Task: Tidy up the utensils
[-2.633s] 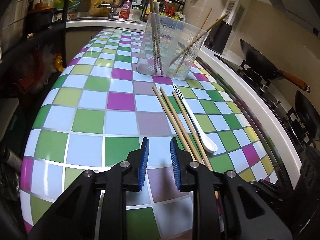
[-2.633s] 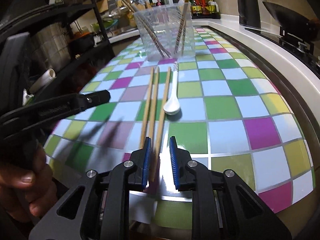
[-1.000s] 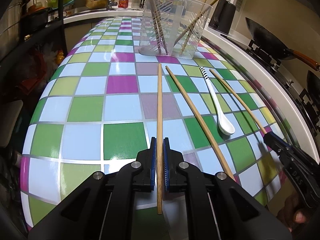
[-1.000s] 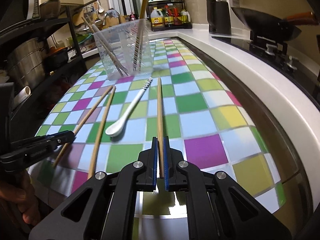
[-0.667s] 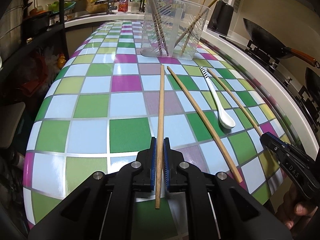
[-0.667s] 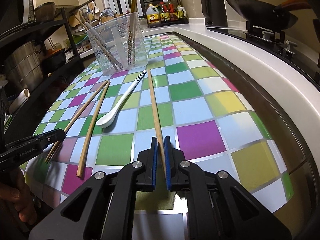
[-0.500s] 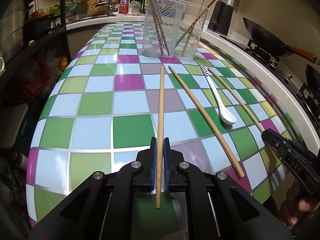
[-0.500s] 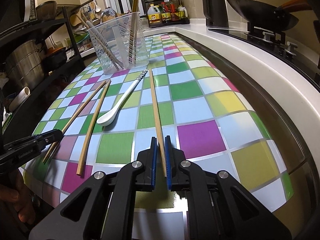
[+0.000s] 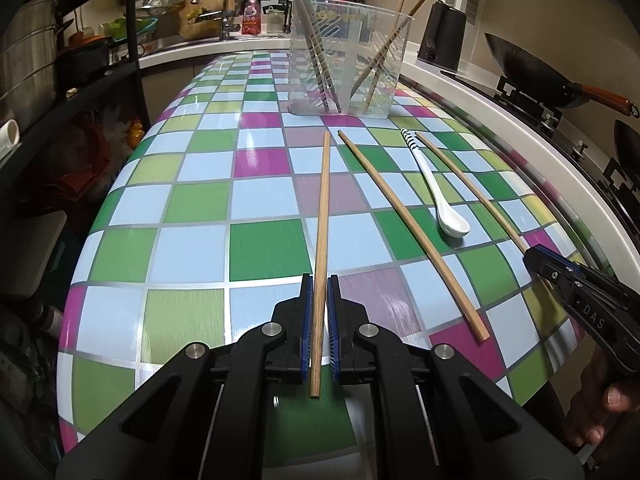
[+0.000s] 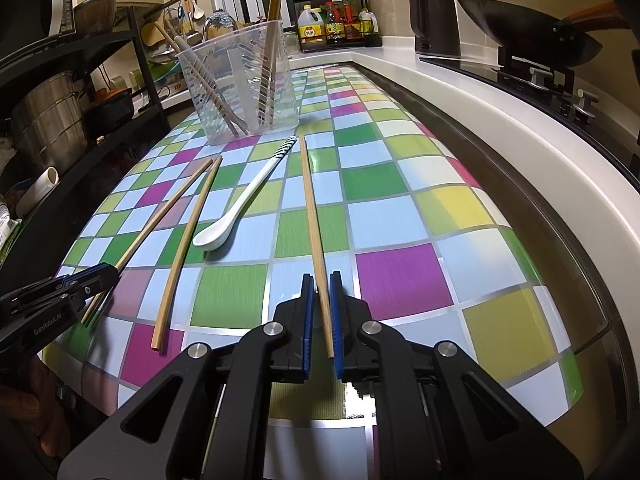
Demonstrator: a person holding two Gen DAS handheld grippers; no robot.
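the left gripper [image 9: 319,312], marked "genrobot.ai", is clamped on the leftmost chopstick [image 9: 322,216] on the checkered counter [image 9: 192,200]. a loose chopstick [image 9: 404,220] and a white spoon [image 9: 436,192] lie between. the right gripper [image 10: 321,316], marked "das", pinches the rightmost chopstick [image 10: 310,208]. the clear holder [image 9: 348,56] stands beyond.

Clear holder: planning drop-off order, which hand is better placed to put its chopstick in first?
Probably left: the left chopstick points at the clear holder; the right chopstick aims past its edge, skewed in the fingers.
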